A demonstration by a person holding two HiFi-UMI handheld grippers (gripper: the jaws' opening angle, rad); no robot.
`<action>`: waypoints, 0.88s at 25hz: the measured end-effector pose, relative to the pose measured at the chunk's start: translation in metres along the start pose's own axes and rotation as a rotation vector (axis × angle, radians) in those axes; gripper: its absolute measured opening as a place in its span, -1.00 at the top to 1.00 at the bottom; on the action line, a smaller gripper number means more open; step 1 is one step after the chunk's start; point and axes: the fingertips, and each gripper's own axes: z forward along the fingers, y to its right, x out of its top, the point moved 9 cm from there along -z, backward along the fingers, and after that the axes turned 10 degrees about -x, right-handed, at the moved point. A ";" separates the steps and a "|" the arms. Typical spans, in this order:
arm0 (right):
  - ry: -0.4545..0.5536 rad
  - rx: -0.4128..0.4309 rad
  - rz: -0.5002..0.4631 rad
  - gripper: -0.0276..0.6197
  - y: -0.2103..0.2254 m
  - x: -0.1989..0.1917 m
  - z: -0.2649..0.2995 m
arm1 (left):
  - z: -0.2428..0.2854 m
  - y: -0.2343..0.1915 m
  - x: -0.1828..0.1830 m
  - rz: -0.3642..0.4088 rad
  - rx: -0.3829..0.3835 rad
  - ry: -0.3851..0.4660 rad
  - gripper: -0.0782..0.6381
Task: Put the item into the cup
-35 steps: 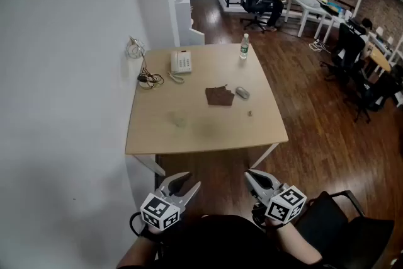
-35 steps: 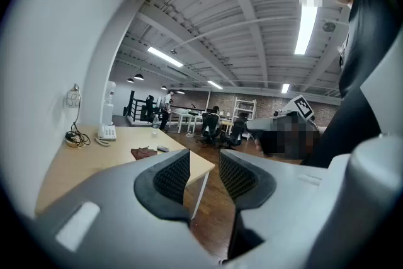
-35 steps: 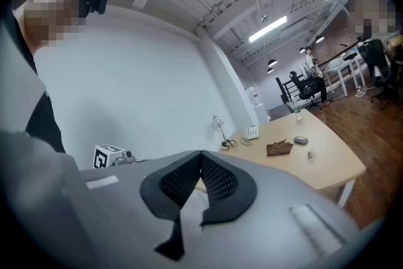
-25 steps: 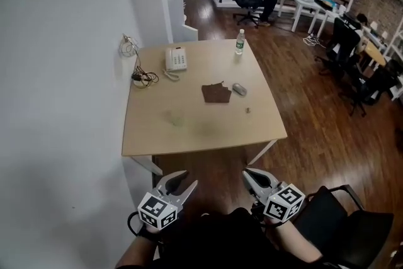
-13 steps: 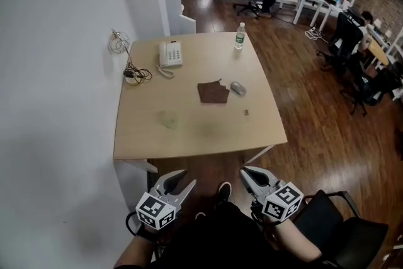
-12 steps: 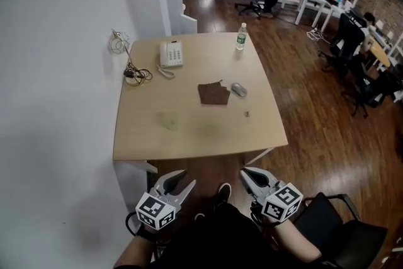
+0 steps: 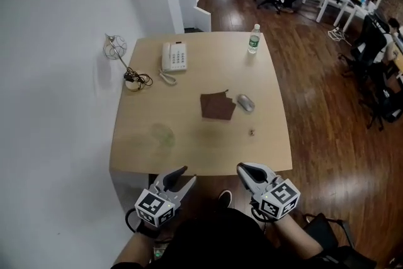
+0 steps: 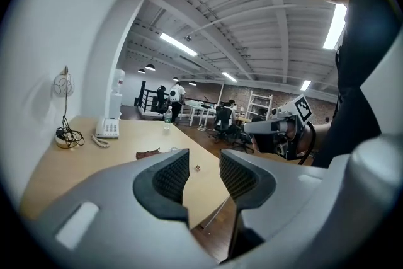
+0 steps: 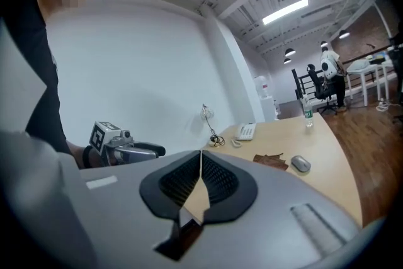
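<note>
Well ahead of the clenched, empty right gripper [image 7: 243, 169] and jaws-apart left gripper [image 7: 187, 173]: tiny item [image 7: 252, 132], likely light, pinch its 2 sides.

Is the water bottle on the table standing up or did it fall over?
Standing up. The water bottle is upright near the far corner of the table, with its cap on top.

On the table [image 7: 201, 151], telephone [image 7: 174, 57] far left, bottle [image 7: 254, 40] far right; mouse [image 7: 245, 102] just right of the cloth [image 7: 216, 105], small item [image 7: 252, 132] nearer
</note>
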 end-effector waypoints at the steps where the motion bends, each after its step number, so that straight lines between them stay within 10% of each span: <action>1: -0.003 0.007 -0.018 0.87 0.009 0.003 0.005 | 0.007 -0.002 0.004 -0.001 0.010 -0.001 0.37; 22: -0.350 -0.162 -0.408 0.57 0.135 -0.033 0.106 | 0.057 -0.064 0.008 0.038 0.097 -0.108 0.34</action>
